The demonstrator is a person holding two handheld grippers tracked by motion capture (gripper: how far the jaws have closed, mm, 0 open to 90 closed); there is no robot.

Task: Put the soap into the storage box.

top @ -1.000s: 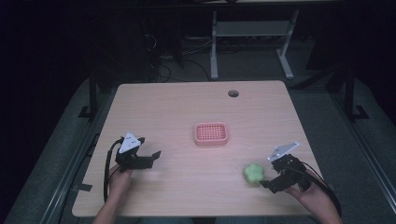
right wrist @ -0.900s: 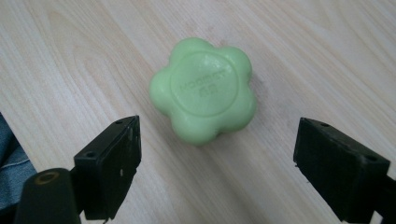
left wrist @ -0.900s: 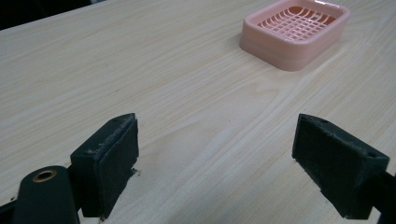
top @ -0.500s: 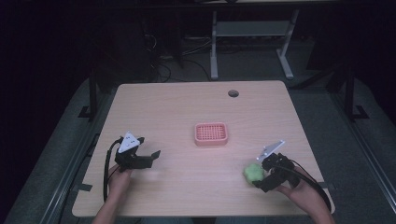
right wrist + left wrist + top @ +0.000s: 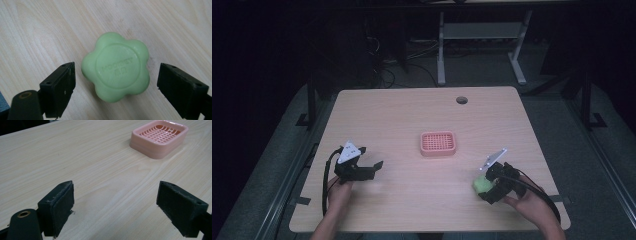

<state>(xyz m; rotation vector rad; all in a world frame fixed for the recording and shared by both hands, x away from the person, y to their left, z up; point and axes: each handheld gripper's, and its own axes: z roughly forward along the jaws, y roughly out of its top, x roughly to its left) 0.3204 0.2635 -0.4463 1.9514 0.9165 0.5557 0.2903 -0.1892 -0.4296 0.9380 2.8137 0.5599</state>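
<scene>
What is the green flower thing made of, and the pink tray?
The green flower thing looks like a bar of soap: matte, waxy, with letters pressed into its face. The pink tray looks like moulded plastic, smooth with a slight sheen and a grid bottom. Neither is certain from looks alone.

Count rn: 1 green flower-shaped soap (image 5: 116, 67), 1 pink soap dish (image 5: 438, 143), 2 grippers, left (image 5: 371, 167) & right (image 5: 488, 186), 1 wooden table (image 5: 412, 110) w/ 1 cable hole (image 5: 461, 100).
</scene>
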